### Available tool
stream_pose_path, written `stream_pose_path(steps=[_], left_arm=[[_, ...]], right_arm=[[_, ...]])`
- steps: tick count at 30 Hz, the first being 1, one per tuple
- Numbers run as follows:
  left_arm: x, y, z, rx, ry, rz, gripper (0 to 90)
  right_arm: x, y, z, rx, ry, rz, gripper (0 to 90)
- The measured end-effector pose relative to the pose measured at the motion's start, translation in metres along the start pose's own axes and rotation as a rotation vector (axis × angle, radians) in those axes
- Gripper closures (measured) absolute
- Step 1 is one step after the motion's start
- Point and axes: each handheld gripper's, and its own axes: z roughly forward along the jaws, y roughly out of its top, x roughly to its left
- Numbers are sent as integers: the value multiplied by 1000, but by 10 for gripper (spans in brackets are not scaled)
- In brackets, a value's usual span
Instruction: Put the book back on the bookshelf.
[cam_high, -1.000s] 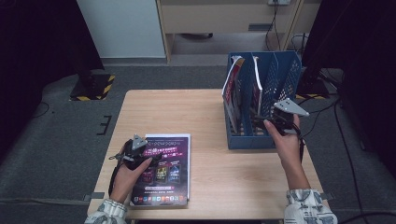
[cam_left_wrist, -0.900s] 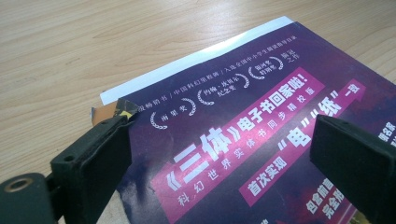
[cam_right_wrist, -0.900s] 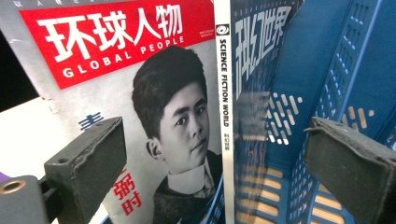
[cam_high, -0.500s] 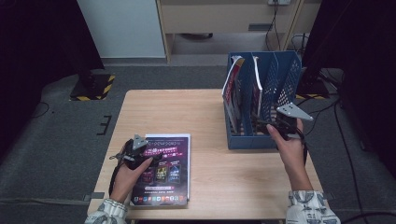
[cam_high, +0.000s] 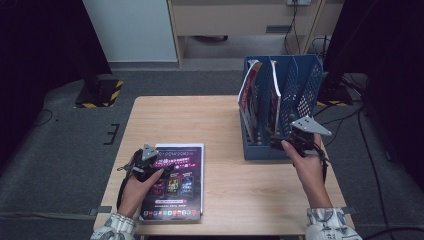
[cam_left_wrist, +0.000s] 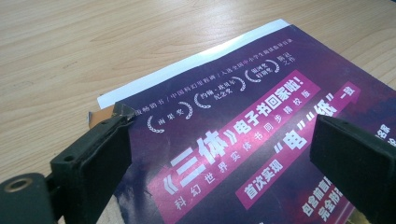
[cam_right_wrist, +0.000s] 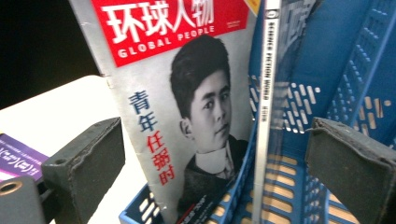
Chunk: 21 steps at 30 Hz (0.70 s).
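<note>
Resting on wood table (cam_high: 220, 125): purple magazine (cam_high: 175, 182), L gripper (cam_high: 150, 162) wide open over it. R gripper (cam_high: 295, 140) wide open, empty, by blue rack (cam_high: 300, 85). Grey carpet (cam_high: 65, 150) around table.

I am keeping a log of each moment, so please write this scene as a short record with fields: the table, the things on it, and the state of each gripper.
surface: wooden table
flat item: purple magazine, lying face up near the person's edge
container: blue file rack, standing at the right side of the table
in rack: Global People magazine, upright in the end slot; a second magazine upright in the next slot
left gripper: open, jaws over the purple magazine's cover
right gripper: open, facing the rack's front
</note>
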Motion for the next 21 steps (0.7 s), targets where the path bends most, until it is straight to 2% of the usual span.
stream_pose_path(steps=[9,21], left_arm=[[-2,0,2,16,7,23,51],[-2,2,6,14,4,18,51]], right_arm=[[12,2,2,3,30,5,47],[20,2,2,9,55,-2,46]])
